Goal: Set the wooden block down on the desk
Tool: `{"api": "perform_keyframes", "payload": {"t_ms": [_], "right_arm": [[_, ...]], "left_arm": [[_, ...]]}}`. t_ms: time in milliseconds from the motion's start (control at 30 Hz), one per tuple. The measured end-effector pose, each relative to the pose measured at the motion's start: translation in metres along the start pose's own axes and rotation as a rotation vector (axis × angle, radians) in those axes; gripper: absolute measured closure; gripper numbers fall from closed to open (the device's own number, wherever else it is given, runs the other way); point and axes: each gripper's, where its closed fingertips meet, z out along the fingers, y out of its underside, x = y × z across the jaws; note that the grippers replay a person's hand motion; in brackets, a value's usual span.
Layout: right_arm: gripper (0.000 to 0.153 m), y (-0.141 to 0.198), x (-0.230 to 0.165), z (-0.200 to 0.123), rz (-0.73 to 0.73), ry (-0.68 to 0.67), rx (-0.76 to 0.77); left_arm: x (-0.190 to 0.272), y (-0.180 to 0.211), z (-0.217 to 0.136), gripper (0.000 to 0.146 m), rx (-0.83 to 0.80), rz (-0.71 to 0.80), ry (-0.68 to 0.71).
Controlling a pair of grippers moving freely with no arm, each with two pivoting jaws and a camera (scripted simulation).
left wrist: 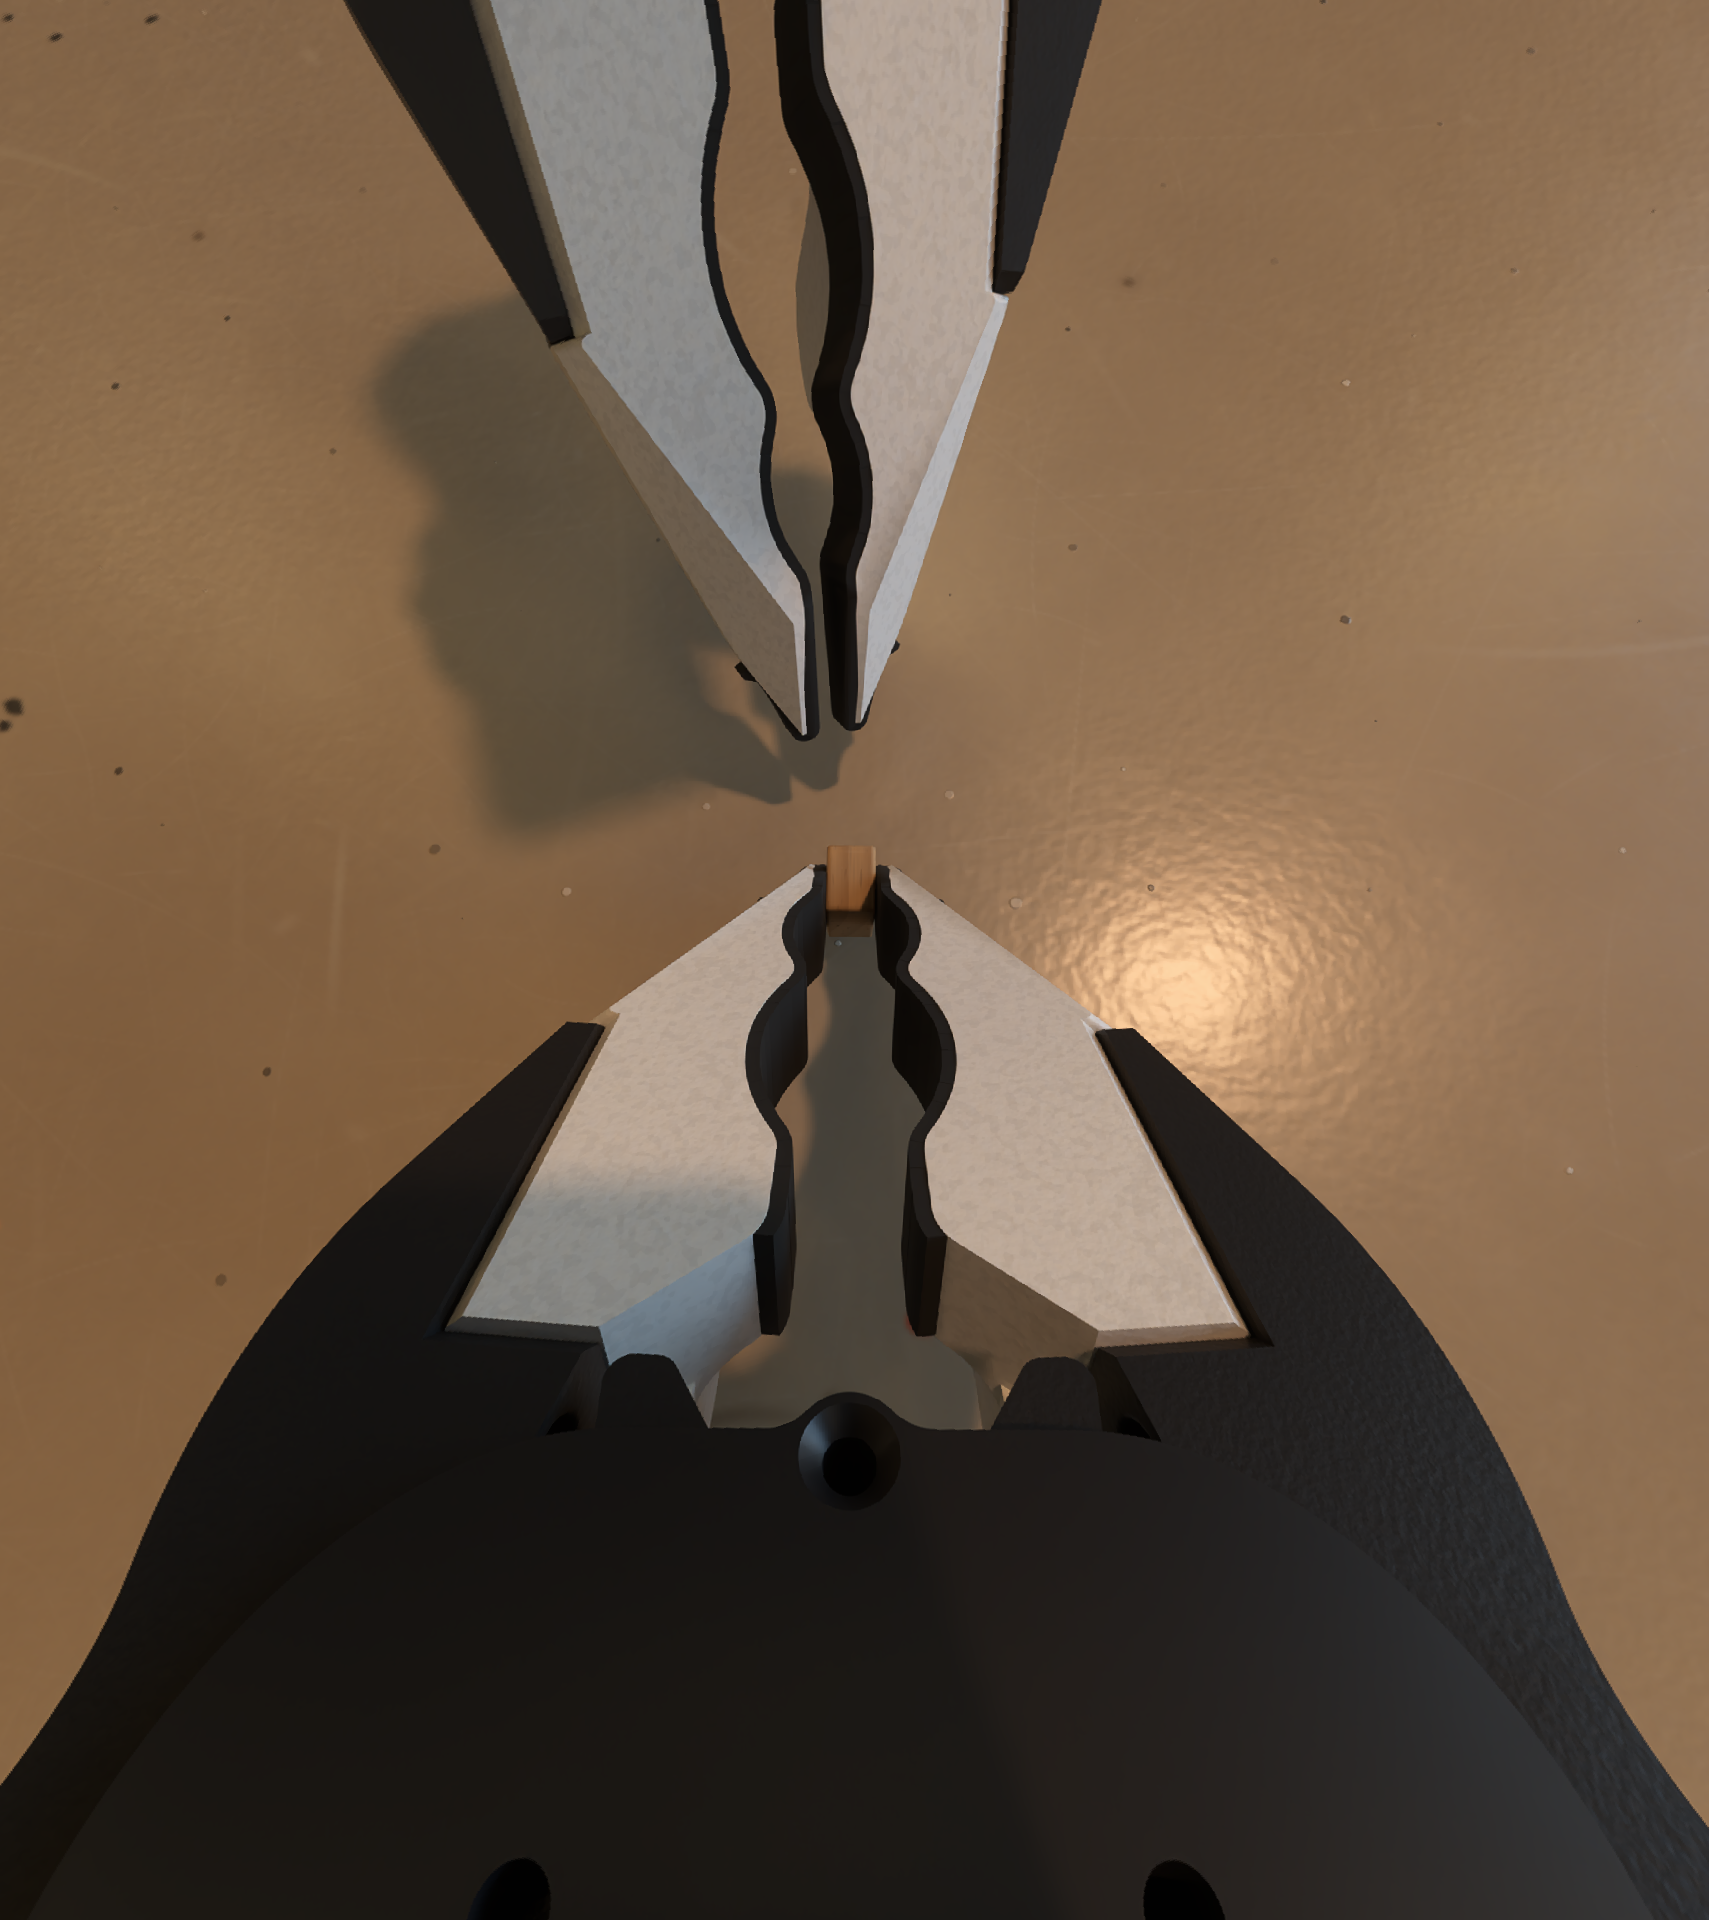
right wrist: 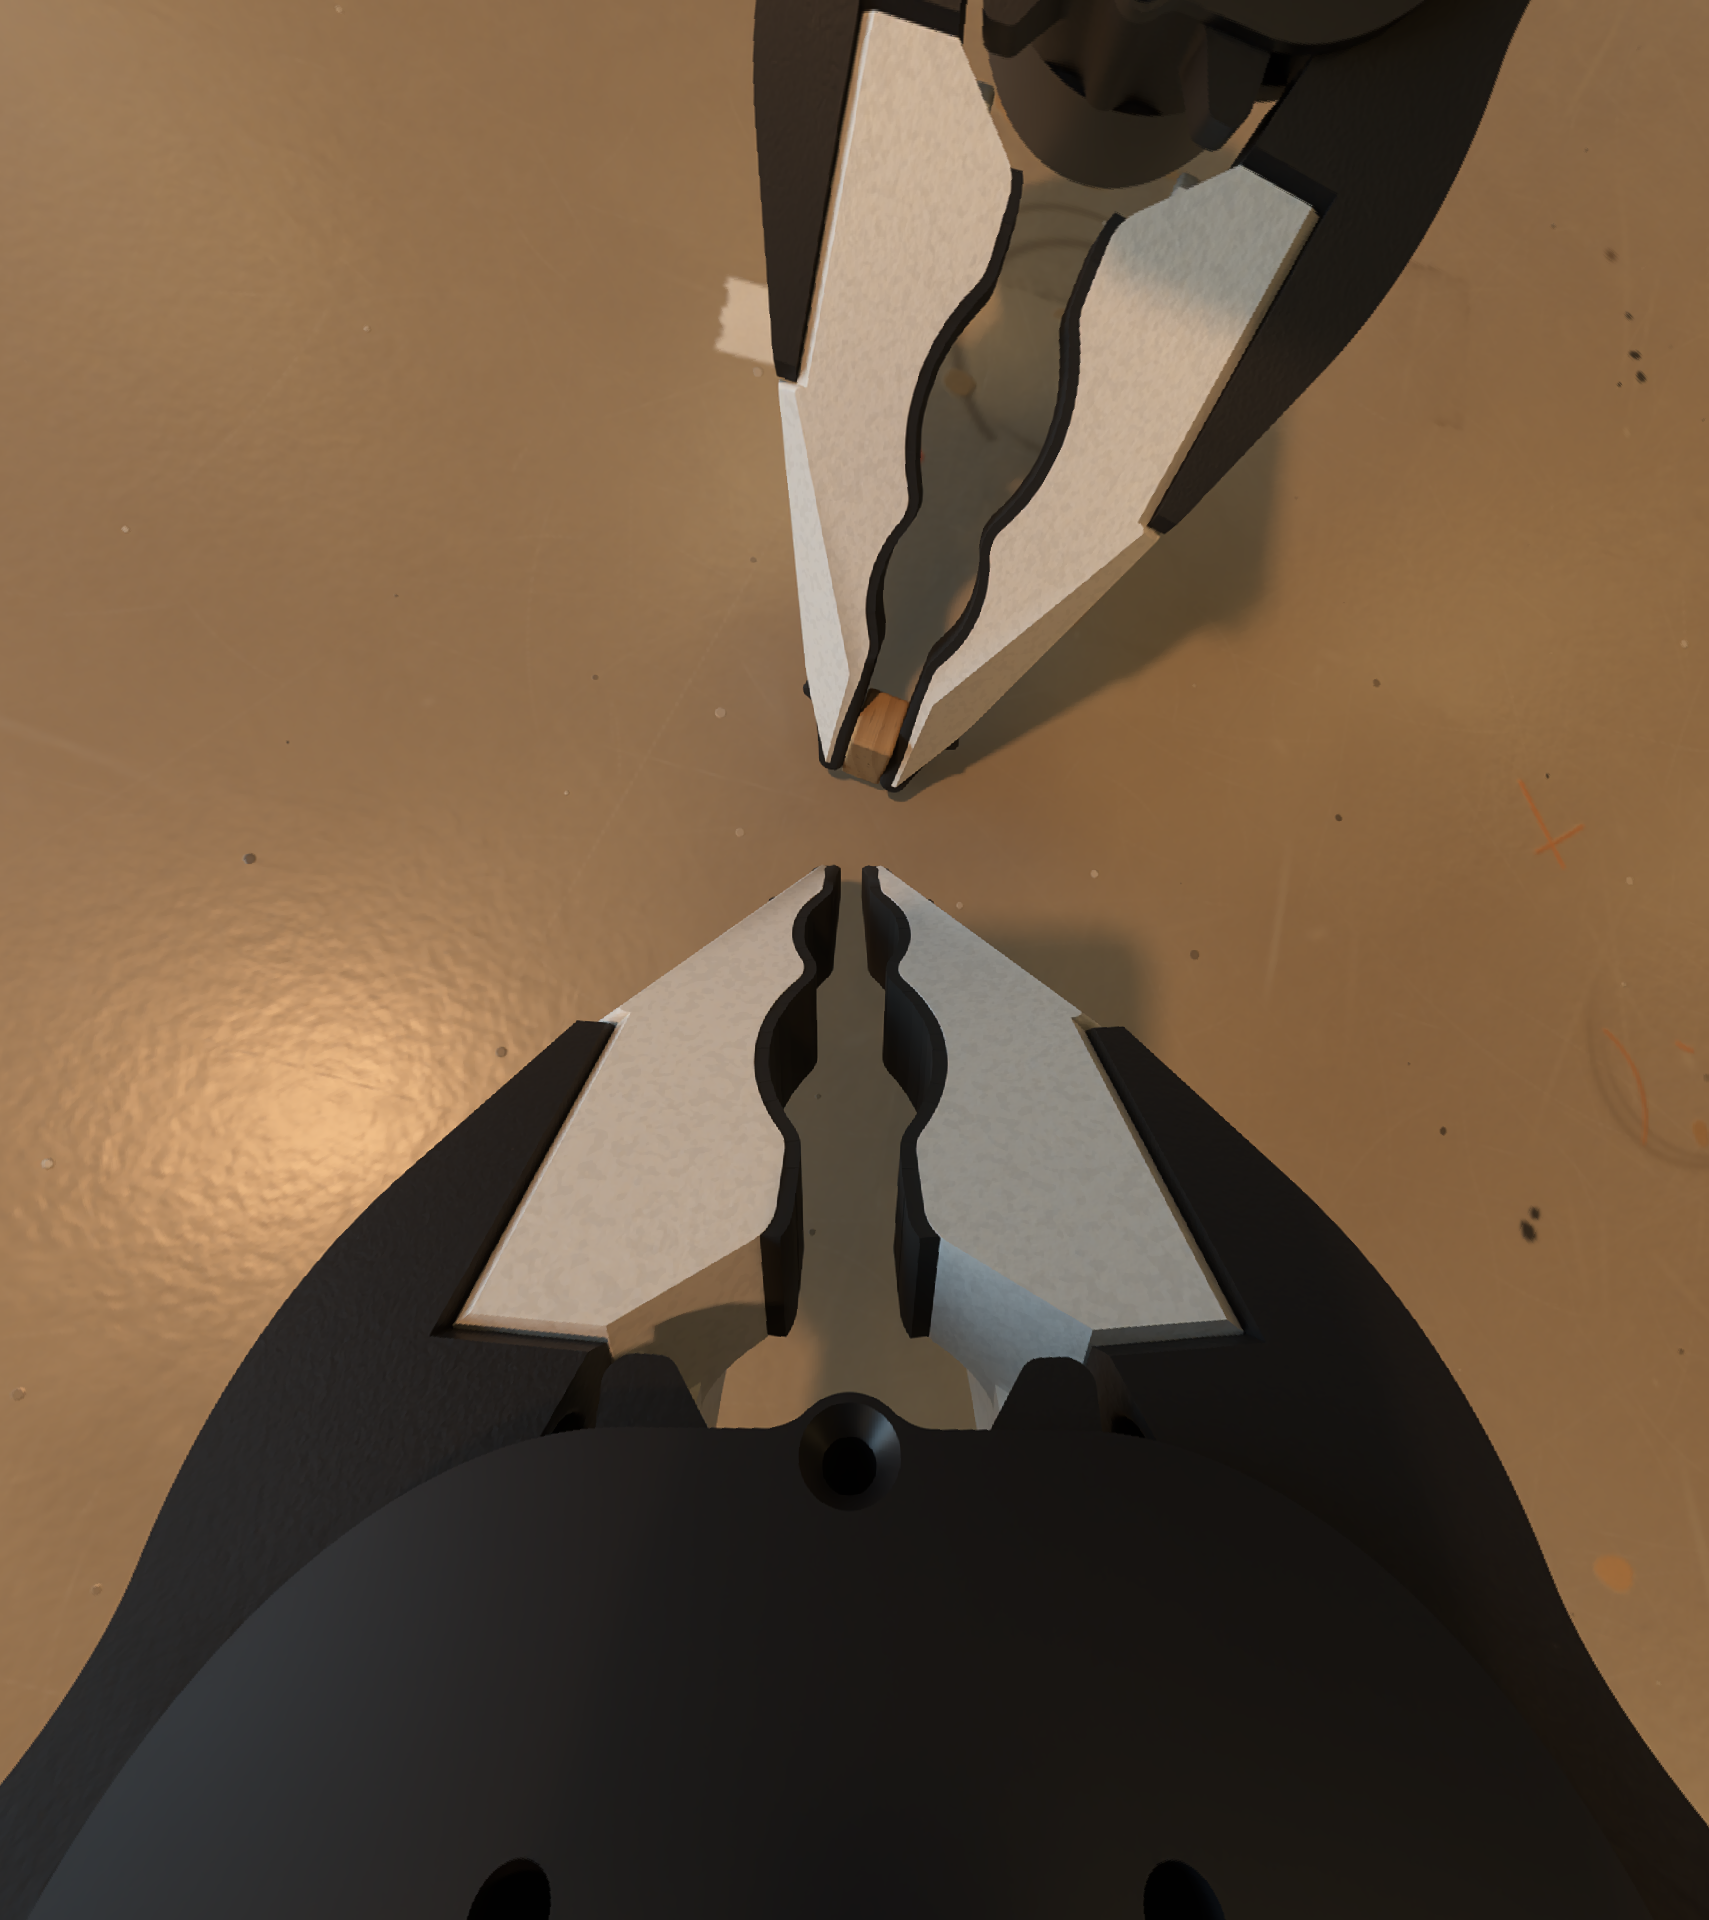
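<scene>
A small light wooden block (left wrist: 850, 878) is pinched between the fingertips of my left gripper (left wrist: 850, 883), close above the brown desk (left wrist: 1349, 520). In the right wrist view the same block (right wrist: 876, 740) sits between the left gripper's (right wrist: 865, 769) tips, which nearly touch the desk (right wrist: 310, 520). My right gripper (right wrist: 851, 875) is shut and empty, tips facing the left gripper's tips across a short gap. It also shows in the left wrist view (left wrist: 826, 727), pointing down at the desk.
The brown desk has dark specks (left wrist: 8, 712), orange scratch marks (right wrist: 1551, 826) and a faint ring stain (right wrist: 1686, 1049). A pale strip of tape (right wrist: 744, 317) lies on the desk behind the left gripper. A bright light reflection (left wrist: 1182, 966) lies to the right.
</scene>
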Motion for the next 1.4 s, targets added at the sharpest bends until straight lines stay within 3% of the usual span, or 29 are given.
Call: {"api": "perform_keyframes", "payload": {"t_ms": [933, 1400], "right_arm": [[0.15, 0.0023, -0.0023, 0.0058, -0.119, 0.026, -0.225], [0.139, 0.0005, 0.0026, -0.0012, -0.013, 0.053, -0.069]], "left_arm": [[0.0001, -0.0015, 0.0012, 0.138, 0.0, -0.033, 0.019], [-0.0003, -0.0011, 0.0013, 0.138, -0.001, -0.022, 0.003]]}}
